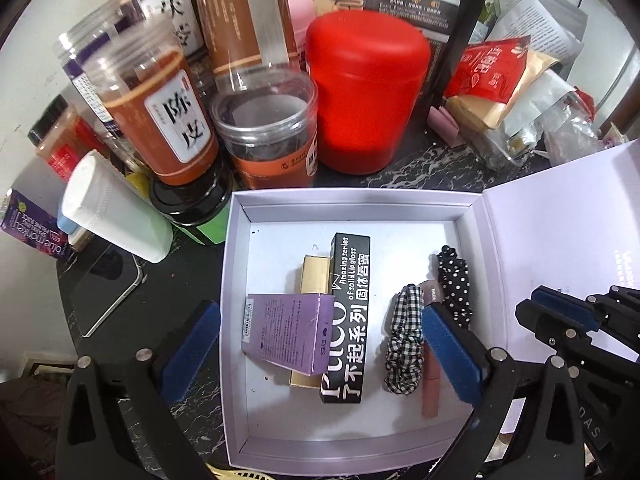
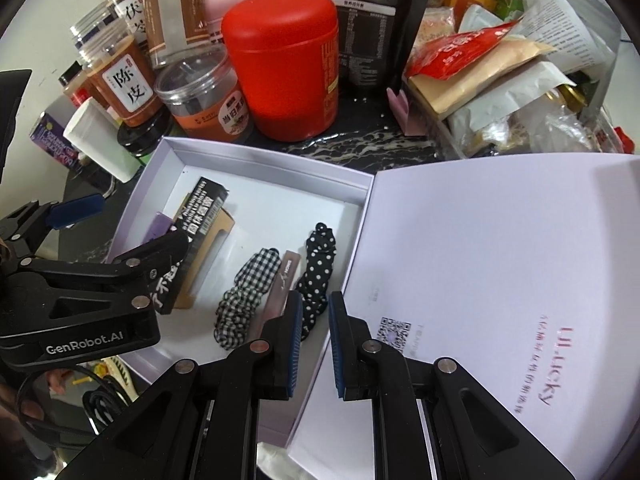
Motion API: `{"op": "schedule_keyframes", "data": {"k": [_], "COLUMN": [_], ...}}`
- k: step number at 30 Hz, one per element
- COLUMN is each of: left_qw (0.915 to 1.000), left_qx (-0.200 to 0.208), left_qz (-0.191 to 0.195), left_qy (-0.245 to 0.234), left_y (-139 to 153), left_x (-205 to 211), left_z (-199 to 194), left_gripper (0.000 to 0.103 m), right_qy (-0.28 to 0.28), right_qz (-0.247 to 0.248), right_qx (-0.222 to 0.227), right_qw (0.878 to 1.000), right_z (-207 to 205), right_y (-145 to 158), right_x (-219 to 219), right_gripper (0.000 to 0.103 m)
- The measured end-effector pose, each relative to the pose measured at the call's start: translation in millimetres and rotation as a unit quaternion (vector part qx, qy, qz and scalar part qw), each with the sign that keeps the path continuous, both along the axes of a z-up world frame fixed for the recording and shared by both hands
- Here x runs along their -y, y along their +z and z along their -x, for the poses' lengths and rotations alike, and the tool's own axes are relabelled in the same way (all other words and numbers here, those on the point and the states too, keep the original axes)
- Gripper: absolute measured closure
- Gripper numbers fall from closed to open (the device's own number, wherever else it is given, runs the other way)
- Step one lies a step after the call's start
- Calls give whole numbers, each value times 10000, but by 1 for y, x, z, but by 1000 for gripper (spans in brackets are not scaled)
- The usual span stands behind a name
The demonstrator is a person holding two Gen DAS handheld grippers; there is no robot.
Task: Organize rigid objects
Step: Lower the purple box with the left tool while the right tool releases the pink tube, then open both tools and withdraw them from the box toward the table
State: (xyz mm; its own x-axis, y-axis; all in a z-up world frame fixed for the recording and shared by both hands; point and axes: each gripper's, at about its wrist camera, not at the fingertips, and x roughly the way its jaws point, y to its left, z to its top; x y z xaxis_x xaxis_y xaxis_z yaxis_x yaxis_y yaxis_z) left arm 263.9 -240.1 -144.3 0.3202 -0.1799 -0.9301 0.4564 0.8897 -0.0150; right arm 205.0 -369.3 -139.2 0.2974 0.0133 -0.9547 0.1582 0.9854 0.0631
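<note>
box (image 1: pixel 236 280) on desk: purple carton (image 1: pixel 286 332) lies over gold box, touching black lip-gloss carton (image 1: pixel 347 320) | light stiff card, crushable; I'd pinch long flat sides | my left hand-held gripper (image 1: pixel 320 348) spread wide, empty | right hand-held gripper (image 2: pixel 311 344) narrow, empty

Both my wrist cameras look steeply down, close over the open pale lilac cardboard box (image 1: pixel 236 280) (image 2: pixel 256 168) on the bench; both share its inside.
</note>
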Motion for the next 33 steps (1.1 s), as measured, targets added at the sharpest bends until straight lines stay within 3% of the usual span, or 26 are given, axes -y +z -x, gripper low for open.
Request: {"op": "schedule_keyframes", "data": {"k": [29,33], "left_qw": [9924,9906], "left_qx": [995,1112], "left_qz": [514,517], "left_qy": [507,611], "left_y": [134,149], "left_x": [-72,-85], "left_z": [56,69], "left_gripper": [0,0], "right_qy": [530,627], "right_qz": [369,367], "right_qx": [978,1148], "right_qw": [9931,9907], "right_z": [35,45], "right_y": [112,126], "right_x": [-52,-63], "right_gripper": [89,79]}}
